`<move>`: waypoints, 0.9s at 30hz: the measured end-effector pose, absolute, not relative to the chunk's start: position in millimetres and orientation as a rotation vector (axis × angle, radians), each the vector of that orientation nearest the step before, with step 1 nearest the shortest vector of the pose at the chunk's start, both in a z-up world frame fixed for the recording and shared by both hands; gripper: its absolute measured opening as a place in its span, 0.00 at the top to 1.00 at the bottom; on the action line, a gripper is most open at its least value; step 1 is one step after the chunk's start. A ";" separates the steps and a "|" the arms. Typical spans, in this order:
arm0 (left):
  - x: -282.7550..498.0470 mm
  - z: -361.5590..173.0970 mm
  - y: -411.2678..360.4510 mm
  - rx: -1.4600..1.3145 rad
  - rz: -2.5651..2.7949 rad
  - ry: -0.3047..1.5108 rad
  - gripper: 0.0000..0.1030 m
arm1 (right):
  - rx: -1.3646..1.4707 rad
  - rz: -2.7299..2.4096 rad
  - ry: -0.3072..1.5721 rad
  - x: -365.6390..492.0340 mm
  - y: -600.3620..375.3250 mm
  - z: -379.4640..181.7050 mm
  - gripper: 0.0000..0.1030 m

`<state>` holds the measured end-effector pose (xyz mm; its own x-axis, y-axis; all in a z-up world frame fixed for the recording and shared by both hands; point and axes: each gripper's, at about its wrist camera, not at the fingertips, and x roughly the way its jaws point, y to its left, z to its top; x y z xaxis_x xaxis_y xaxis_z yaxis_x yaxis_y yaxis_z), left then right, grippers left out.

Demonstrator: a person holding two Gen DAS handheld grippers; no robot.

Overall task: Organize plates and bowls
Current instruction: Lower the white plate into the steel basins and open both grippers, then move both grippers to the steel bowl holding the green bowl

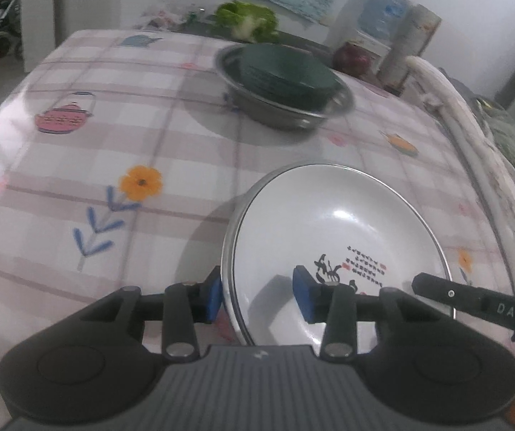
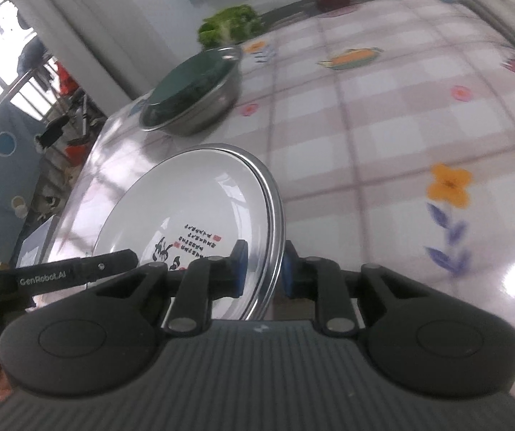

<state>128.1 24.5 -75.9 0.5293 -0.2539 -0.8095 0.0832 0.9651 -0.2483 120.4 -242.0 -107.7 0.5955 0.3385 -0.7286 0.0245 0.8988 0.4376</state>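
We hold the white plate (image 1: 336, 248) by opposite rims, left gripper (image 1: 261, 296) and right gripper (image 2: 263, 269) both clamped on it (lifted, seemingly); next we carry it level toward the steel basin (image 1: 293, 107).

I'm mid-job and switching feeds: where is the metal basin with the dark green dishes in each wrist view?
Left wrist: the metal basin sits upper centre-right, beyond the white plate.
Right wrist: the metal basin sits upper left of centre, near the table edge, above the white plate.
Shared landmark: the green leafy vegetable lies just behind the basin in both views.
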 end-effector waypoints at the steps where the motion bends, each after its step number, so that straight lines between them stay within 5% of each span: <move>1: 126.2 -75.9 20.5 -0.181 -0.209 0.994 0.60 | 0.435 0.182 0.920 117.5 -245.1 -108.0 0.82; 11: 119.1 -75.0 8.6 -0.136 -0.211 0.974 0.59 | 0.422 0.162 0.909 106.6 -250.9 -108.3 0.78; 14: 116.1 -71.6 5.0 -0.105 -0.204 0.957 0.51 | 0.403 0.164 0.906 106.8 -248.8 -106.0 0.77; 27: 100.4 -58.4 8.4 -0.047 -0.151 0.904 0.25 | 0.353 0.127 0.848 95.5 -251.5 -87.6 0.25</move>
